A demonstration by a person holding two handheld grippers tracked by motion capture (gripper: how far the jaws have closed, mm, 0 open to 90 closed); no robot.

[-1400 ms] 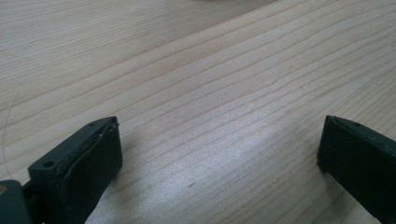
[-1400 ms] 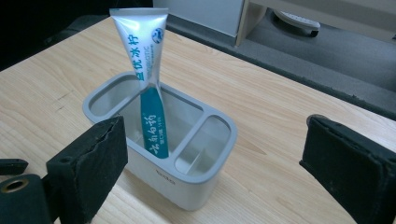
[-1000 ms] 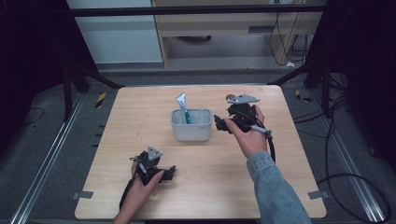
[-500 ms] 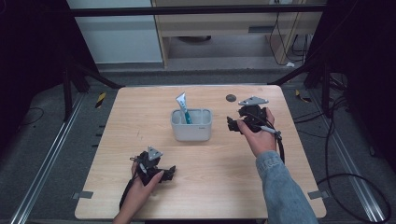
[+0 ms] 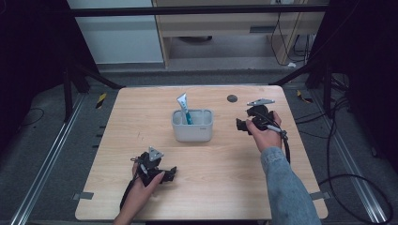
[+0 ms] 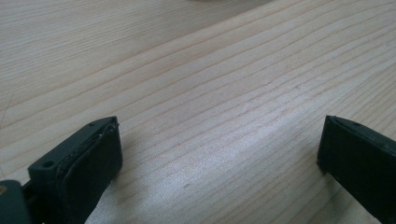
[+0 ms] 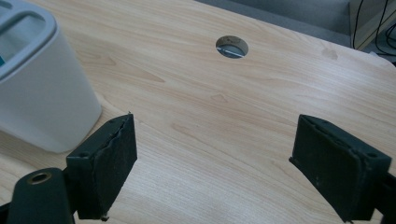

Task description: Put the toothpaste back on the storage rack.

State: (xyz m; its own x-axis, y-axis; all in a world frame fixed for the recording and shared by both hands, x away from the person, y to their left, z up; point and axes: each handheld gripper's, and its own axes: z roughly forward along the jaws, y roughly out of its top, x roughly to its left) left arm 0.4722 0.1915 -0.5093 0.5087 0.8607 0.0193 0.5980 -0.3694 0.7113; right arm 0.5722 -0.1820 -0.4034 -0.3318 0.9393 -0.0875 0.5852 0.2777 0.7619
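High view showed the right gripper, jaws wide and empty, just right of the white caddy holding an upright toothpaste tube; left gripper, also open, lay farther off.

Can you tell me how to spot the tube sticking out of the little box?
Look at the wooden table and find the white two-compartment container near its middle. In its left compartment a white and teal tube stands tilted, poking above the rim. It is the only colourful thing there; the compartment beside it looks empty.
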